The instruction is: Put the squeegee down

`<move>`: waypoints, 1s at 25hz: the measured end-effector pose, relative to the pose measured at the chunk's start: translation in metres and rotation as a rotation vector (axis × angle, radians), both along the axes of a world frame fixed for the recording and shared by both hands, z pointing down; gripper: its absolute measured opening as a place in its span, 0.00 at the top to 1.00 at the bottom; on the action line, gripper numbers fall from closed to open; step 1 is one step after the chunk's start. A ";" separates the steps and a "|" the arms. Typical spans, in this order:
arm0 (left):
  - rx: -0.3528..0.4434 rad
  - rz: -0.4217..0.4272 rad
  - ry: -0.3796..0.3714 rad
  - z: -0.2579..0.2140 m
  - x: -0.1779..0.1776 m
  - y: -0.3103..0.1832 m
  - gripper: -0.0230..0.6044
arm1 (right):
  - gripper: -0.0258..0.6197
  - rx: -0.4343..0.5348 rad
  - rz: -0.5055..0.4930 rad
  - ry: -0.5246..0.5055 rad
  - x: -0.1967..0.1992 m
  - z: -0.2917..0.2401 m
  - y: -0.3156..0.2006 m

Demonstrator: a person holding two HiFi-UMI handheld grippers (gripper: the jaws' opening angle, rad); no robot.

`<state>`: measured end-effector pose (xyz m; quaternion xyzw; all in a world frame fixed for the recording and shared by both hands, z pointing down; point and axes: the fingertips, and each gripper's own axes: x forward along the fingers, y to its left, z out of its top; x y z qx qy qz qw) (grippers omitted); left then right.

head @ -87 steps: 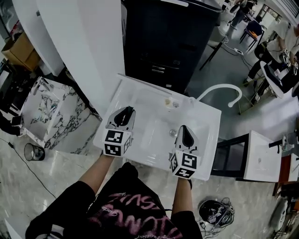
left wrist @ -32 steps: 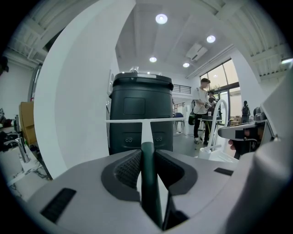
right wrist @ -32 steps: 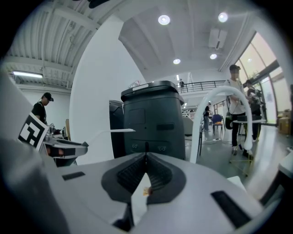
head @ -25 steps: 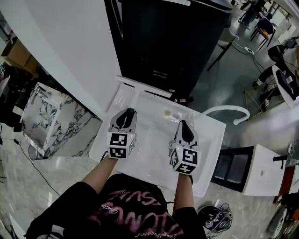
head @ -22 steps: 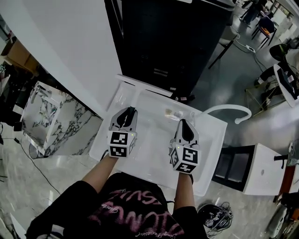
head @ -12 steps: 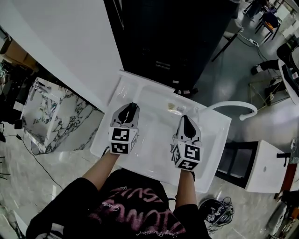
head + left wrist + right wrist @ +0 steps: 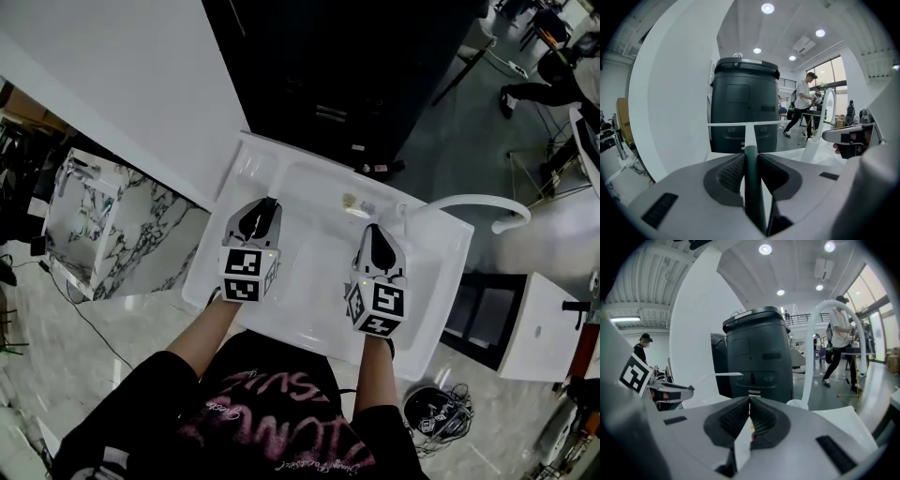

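Observation:
My left gripper (image 7: 262, 210) hangs over the left half of the white sink (image 7: 427, 281) and is shut on the squeegee. In the left gripper view the squeegee's dark green handle (image 7: 751, 187) runs up between the pads of that gripper (image 7: 751, 158). A white stem carries its pale blade (image 7: 740, 124), which lies level in front of the dark bin. My right gripper (image 7: 375, 236) is held over the right half of the basin. In the right gripper view it (image 7: 750, 405) is shut, pads touching, with nothing held.
A tall black bin (image 7: 328, 56) stands right behind the sink. A white curved faucet (image 7: 473, 201) arches at the sink's right rear corner. A small pale item (image 7: 352, 201) lies on the back rim. A marble-patterned cabinet (image 7: 103, 225) is to the left, and people move in the background.
The head view has shifted a little. Both grippers stay side by side over the basin, the left one still shut on the squeegee.

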<state>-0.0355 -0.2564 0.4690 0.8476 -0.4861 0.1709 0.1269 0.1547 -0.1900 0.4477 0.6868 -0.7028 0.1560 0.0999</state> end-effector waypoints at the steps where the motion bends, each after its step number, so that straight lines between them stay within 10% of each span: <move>1: -0.005 0.001 -0.001 0.003 0.000 0.000 0.81 | 0.93 -0.004 0.000 -0.003 0.000 0.002 -0.001; 25: -0.138 0.003 -0.054 0.076 -0.003 0.004 0.81 | 0.93 -0.098 0.018 -0.049 -0.002 0.064 -0.001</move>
